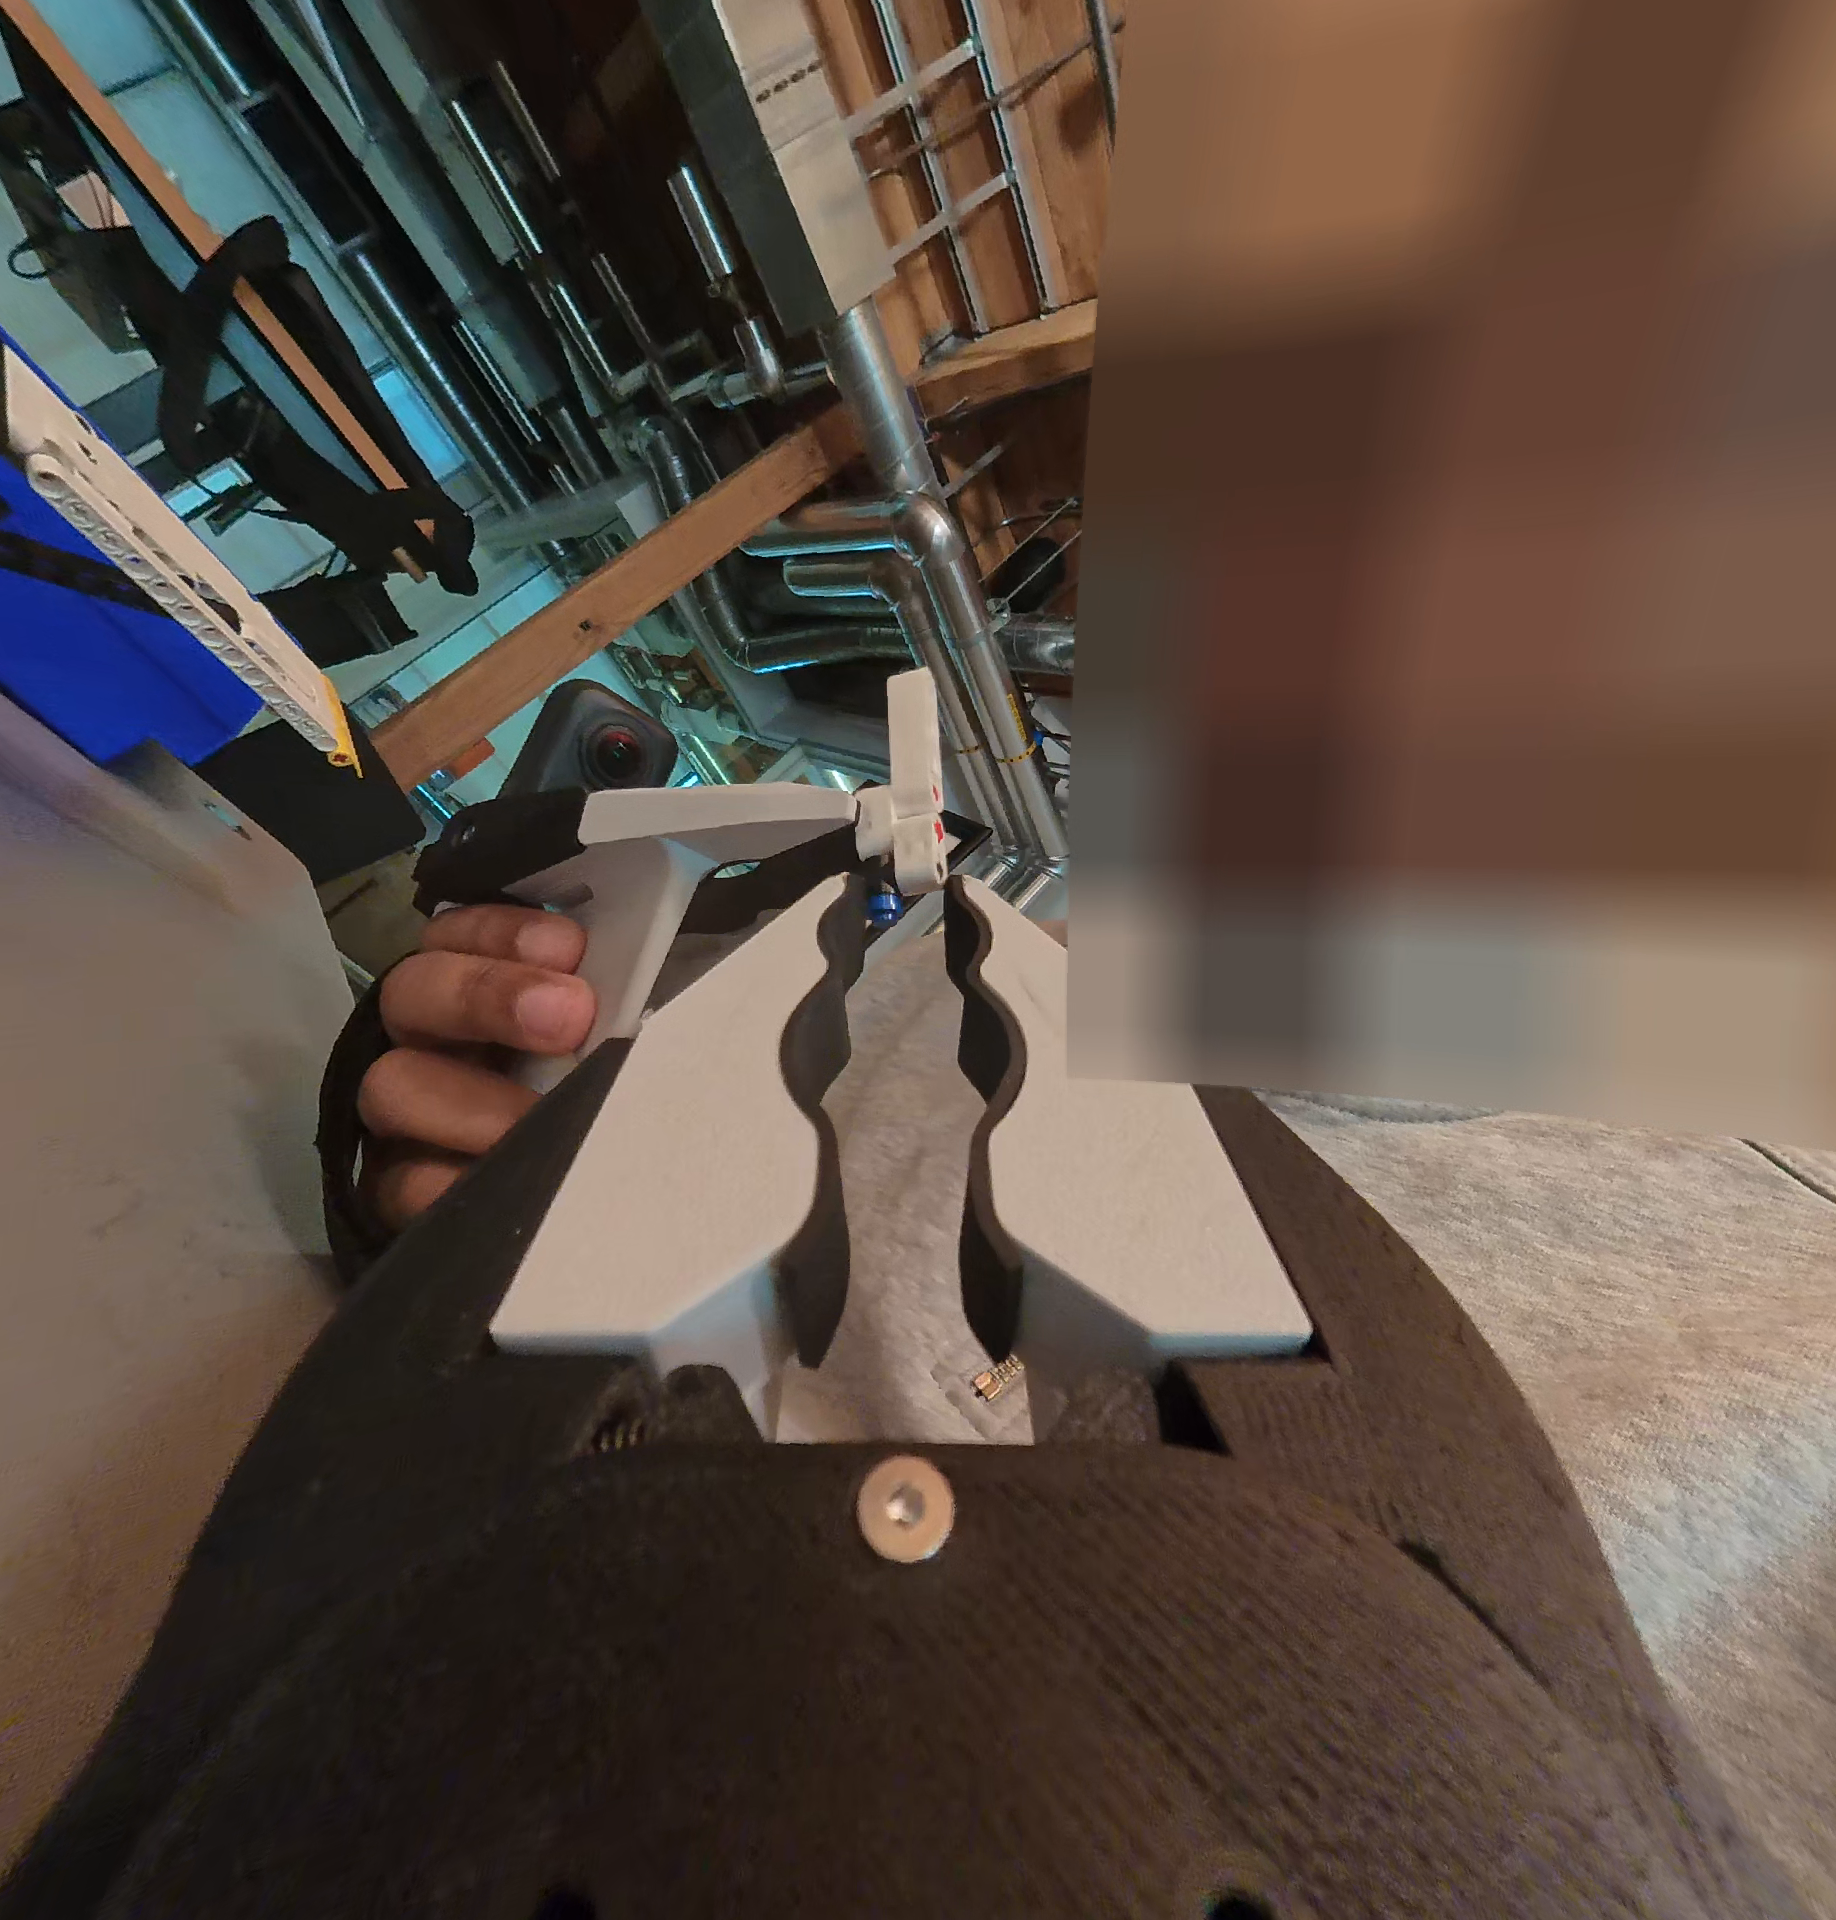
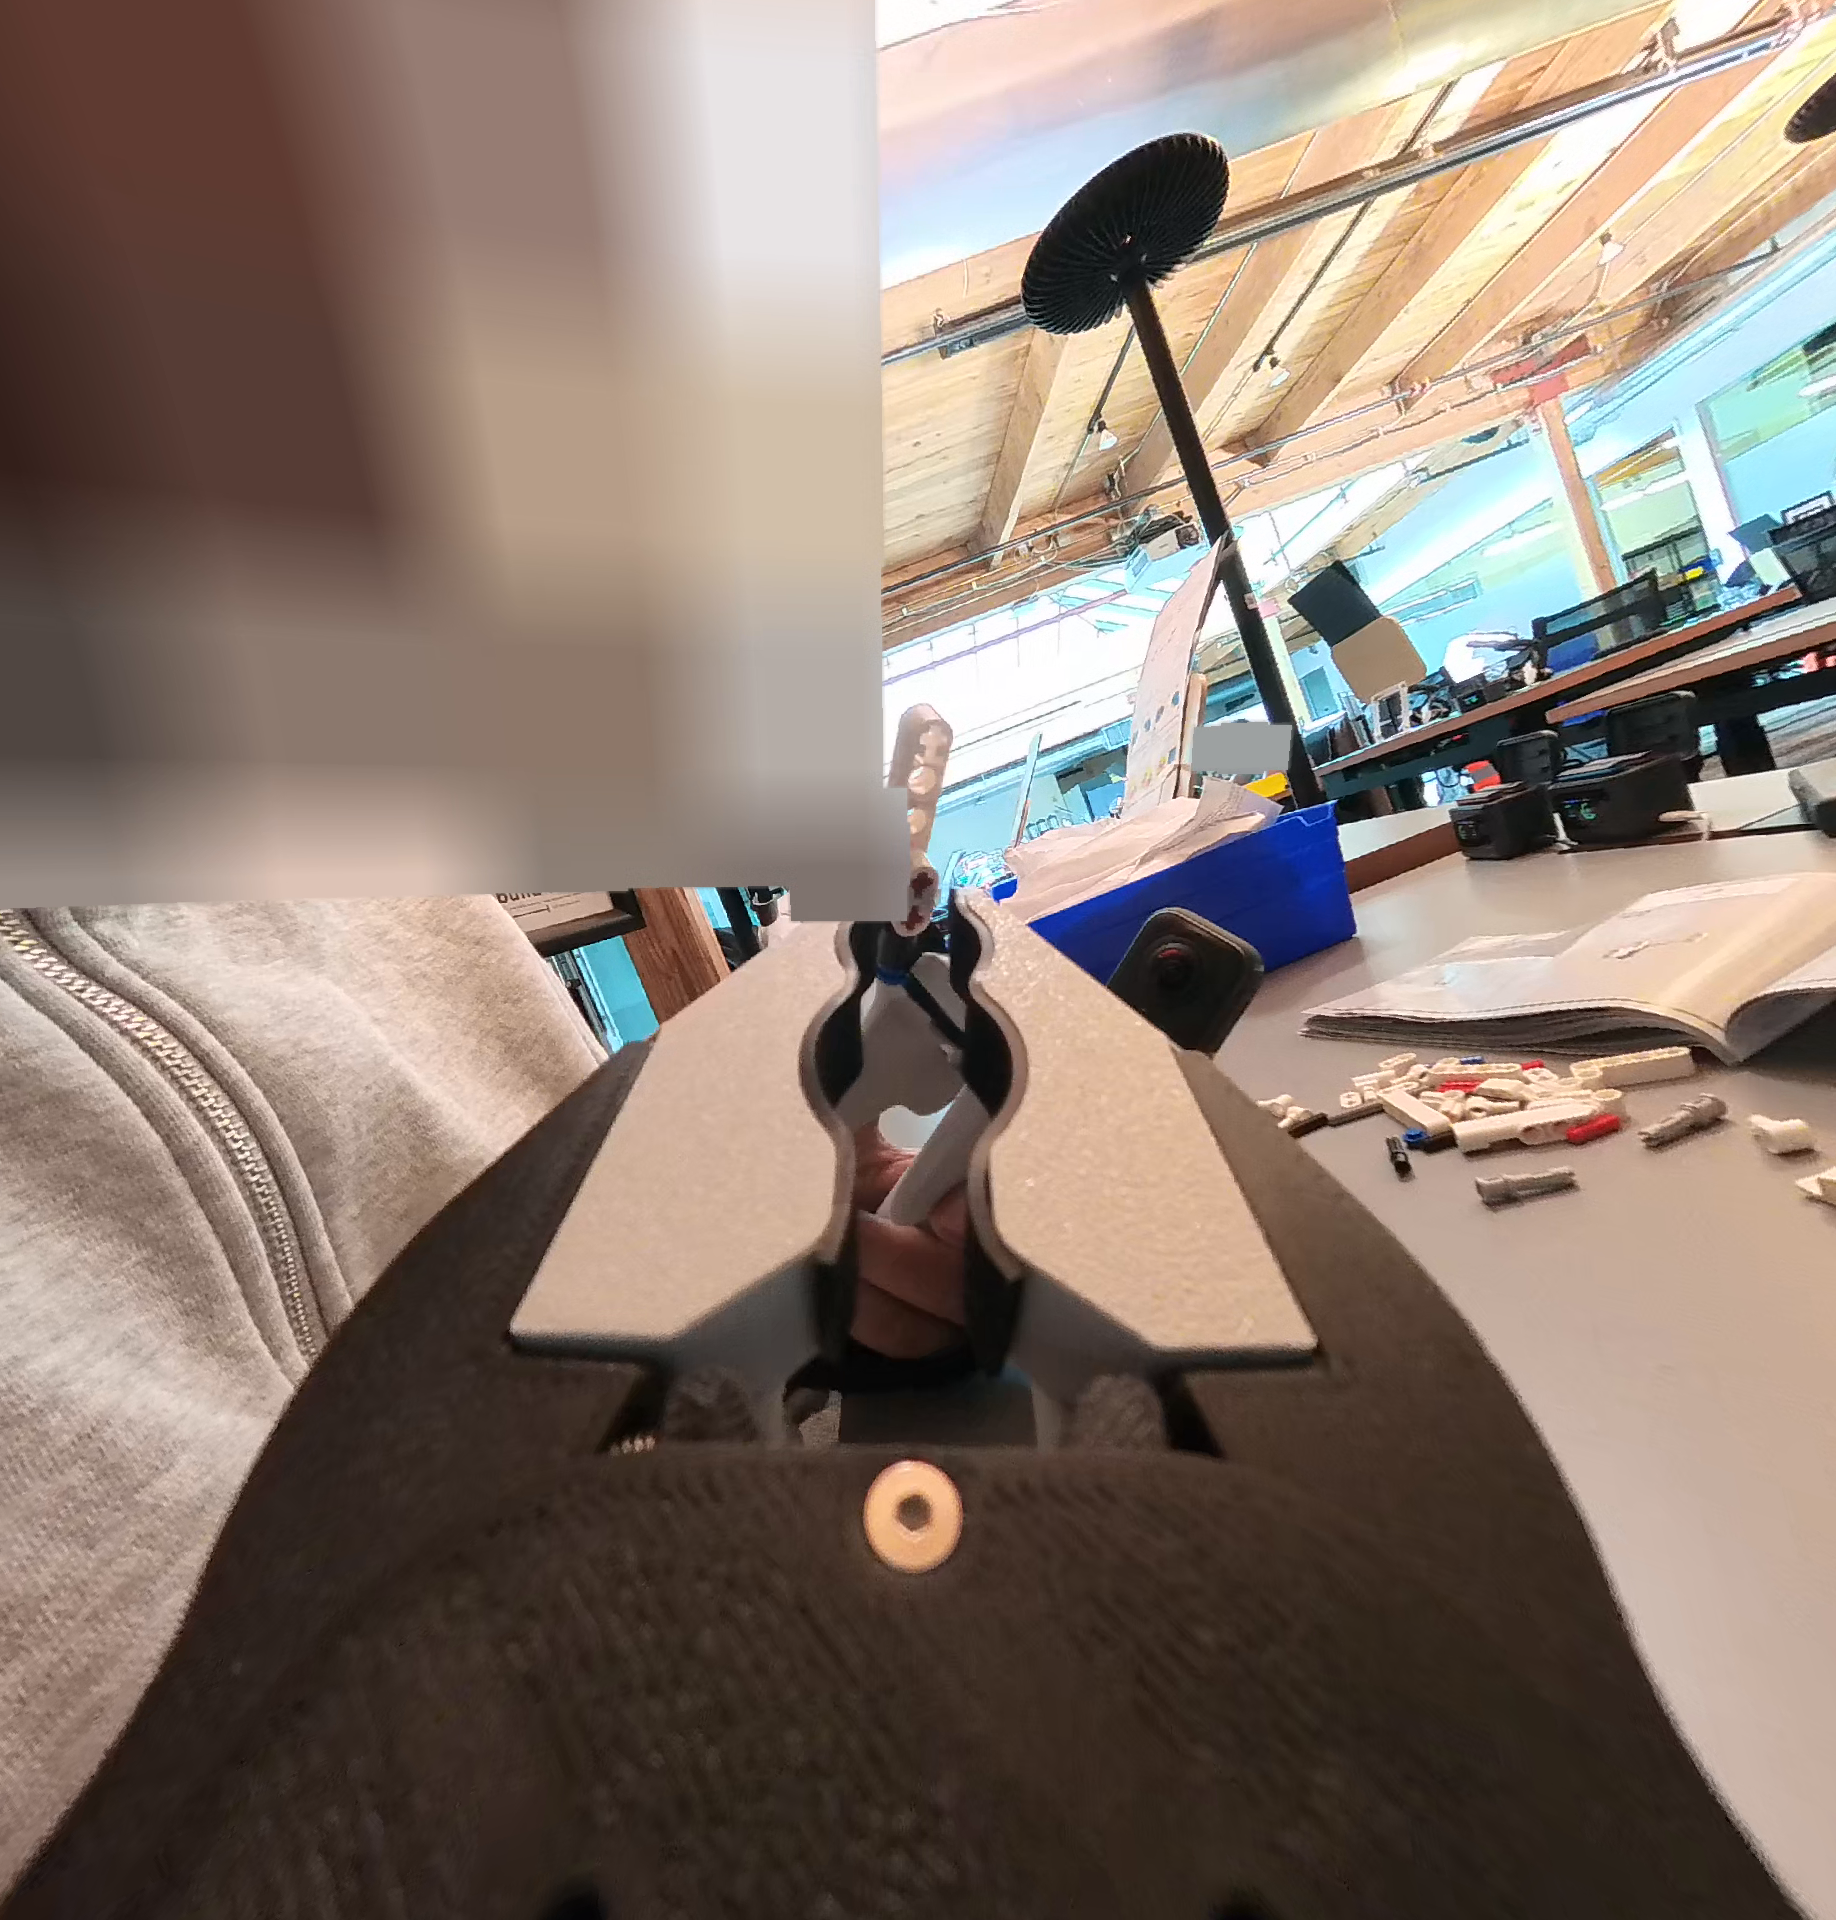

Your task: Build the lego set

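A small white lego assembly (image 1: pixel 914 821) with red pins is held up in the air between both grippers. It also shows in the right wrist view (image 2: pixel 919 790) as a white beam that rises above the tips. My right gripper (image 2: pixel 906 925) is shut on it; in the left wrist view this gripper (image 1: pixel 860 826) comes in from the left, held by a hand (image 1: pixel 488 997). My left gripper (image 1: pixel 901 891) sits just under the assembly. Its jaws stand narrowly apart around a blue pin (image 1: pixel 881 906) at the assembly's bottom. How much of the pin is gripped is hidden.
A grey table (image 2: pixel 1516 1351) holds loose lego parts (image 2: pixel 1496 1112), an open instruction booklet (image 2: pixel 1620 977), a blue bin (image 2: pixel 1205 899), a small camera (image 2: pixel 1184 977) and a black lamp pole (image 2: pixel 1205 468). A long white holed beam (image 1: pixel 166 561) lies at the left. A grey hoodie (image 2: pixel 166 1143) is close behind. My two grippers' fingertips are within a few centimetres of each other.
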Demonstrator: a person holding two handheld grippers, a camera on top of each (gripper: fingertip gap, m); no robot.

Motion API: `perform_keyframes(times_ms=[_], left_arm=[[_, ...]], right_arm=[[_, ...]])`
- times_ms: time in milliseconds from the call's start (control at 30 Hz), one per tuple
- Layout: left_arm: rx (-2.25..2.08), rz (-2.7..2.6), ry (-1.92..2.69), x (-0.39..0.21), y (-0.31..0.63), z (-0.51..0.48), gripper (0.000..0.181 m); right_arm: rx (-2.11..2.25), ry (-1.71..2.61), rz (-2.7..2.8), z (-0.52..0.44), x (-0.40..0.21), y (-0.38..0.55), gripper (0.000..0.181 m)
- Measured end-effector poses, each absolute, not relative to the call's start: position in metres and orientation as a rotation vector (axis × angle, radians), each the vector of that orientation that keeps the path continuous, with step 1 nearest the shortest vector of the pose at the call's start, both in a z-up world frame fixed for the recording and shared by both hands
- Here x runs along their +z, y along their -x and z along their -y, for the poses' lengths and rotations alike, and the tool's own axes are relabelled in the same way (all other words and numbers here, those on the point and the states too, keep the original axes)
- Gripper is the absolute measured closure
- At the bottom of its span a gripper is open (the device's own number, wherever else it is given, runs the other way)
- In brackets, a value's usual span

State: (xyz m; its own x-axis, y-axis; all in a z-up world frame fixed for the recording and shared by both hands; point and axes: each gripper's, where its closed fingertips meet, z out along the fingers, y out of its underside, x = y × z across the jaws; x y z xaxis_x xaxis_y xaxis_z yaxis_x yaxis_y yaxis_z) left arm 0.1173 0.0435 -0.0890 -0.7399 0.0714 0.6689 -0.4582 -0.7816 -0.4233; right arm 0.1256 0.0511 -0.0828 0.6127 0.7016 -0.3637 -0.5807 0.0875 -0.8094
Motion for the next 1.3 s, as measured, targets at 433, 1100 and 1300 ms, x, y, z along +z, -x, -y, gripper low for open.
perform_keyframes(times_ms=[433,1100,1300], left_arm=[[2.545,0.846,-0.939,-0.0889,-0.1173,-0.0439,0.168],[2.528,0.836,-0.947,-0.0907,-0.1192,-0.0444,0.168],[2.527,0.820,-0.954,-0.0913,-0.1200,-0.0460,0.168]], right_arm=[[0.997,1.136,0.104,-0.0534,-0.0840,-0.1272,0.166],[1.077,1.149,0.107,-0.0545,-0.0859,-0.1216,0.169],[1.082,1.152,0.096,-0.0555,-0.0865,-0.1228,0.171]])
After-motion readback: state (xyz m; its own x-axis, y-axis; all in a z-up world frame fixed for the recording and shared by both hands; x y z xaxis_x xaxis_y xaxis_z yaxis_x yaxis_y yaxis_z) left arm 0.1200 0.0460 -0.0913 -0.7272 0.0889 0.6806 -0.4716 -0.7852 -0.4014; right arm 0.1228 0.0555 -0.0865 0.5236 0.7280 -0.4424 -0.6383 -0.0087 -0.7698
